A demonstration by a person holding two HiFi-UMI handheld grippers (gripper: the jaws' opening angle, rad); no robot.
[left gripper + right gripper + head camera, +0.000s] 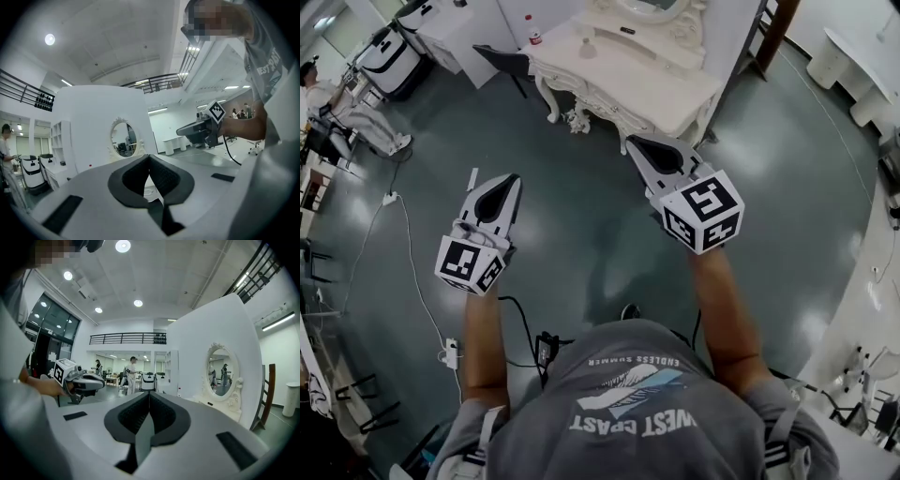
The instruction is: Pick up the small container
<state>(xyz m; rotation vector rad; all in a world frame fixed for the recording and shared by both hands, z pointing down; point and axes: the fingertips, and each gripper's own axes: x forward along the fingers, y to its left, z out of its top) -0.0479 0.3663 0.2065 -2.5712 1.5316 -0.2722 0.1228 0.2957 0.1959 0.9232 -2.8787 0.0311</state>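
Observation:
A small pale container [587,47] stands on the white dressing table [647,89] ahead of me, with a red-capped bottle [534,36] near the table's left end. Both grippers hang in the air over the grey floor, short of the table. My left gripper [508,180] is shut with nothing between its jaws, which meet at one line in the left gripper view [149,157]. My right gripper [634,142] is also shut and empty [149,393], its tip close to the table's front edge. Each gripper view shows the other gripper alongside.
An oval mirror [123,137] rises at the back of the table. A black chair [502,61] stands left of it. A cable and power strip [450,353] lie on the floor at my left. White wheeled machines [389,61] and a seated person [337,108] are far left.

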